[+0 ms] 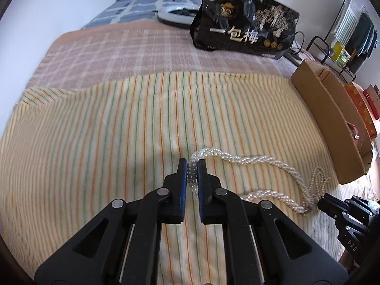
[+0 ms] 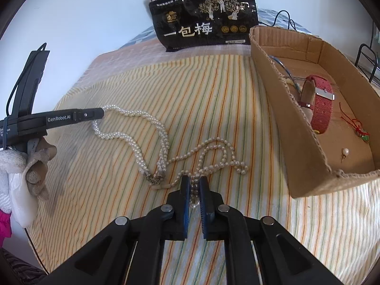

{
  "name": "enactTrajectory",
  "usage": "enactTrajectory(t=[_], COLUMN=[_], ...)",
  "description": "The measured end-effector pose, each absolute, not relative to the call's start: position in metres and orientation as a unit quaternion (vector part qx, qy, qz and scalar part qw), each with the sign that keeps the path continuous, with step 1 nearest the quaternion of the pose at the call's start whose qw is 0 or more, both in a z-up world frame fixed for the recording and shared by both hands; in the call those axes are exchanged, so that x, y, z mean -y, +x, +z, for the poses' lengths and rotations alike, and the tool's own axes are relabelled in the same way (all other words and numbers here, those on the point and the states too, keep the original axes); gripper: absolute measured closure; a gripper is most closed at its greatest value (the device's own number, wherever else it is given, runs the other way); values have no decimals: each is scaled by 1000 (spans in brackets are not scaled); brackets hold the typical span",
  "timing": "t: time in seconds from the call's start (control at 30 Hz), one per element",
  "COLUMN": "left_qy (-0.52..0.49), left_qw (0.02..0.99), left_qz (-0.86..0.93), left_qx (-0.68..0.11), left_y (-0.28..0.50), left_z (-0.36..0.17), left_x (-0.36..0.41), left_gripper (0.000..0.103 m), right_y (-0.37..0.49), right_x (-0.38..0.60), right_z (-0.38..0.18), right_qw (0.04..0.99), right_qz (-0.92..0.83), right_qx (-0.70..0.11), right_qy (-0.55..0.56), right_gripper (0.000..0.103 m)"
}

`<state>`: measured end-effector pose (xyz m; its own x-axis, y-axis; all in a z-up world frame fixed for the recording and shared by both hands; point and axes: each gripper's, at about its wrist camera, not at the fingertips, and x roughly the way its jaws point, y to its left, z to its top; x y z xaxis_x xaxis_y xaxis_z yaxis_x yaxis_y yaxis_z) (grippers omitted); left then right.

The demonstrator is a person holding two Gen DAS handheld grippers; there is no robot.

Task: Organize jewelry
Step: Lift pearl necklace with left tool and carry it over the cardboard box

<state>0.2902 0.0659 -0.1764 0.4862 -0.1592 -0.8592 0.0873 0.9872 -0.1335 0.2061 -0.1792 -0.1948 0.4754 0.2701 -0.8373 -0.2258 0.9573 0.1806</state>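
1. On a striped towel, my left gripper is clamped on the twisted pearl necklace; my right gripper pinches its thinner strands.
2. Beside them, the cardboard box holds a red watch, a pearl earring, a red-corded charm and what may be a blue cord.
3. A black bag stands behind.

My left gripper and right gripper are matte black linkages with silver pivot pins and blue ribbed pads, the left's side printed GenRobot.AI, a worn beige glove behind it.
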Motion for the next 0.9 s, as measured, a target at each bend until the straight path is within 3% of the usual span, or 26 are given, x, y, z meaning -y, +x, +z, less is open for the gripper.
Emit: enactTrajectory(t=[0.9], left_qy=[-40], left_qw=[903], left_qz=[-114], left_qx=[-412], left_y=[244], left_z=[-67], left_x=[-32], left_gripper=[97], right_y=[170], right_x=[202], right_z=[-101], right_qw=[893], right_qz=[153], right_qx=[-422], right_qy=[12], right_gripper=[98])
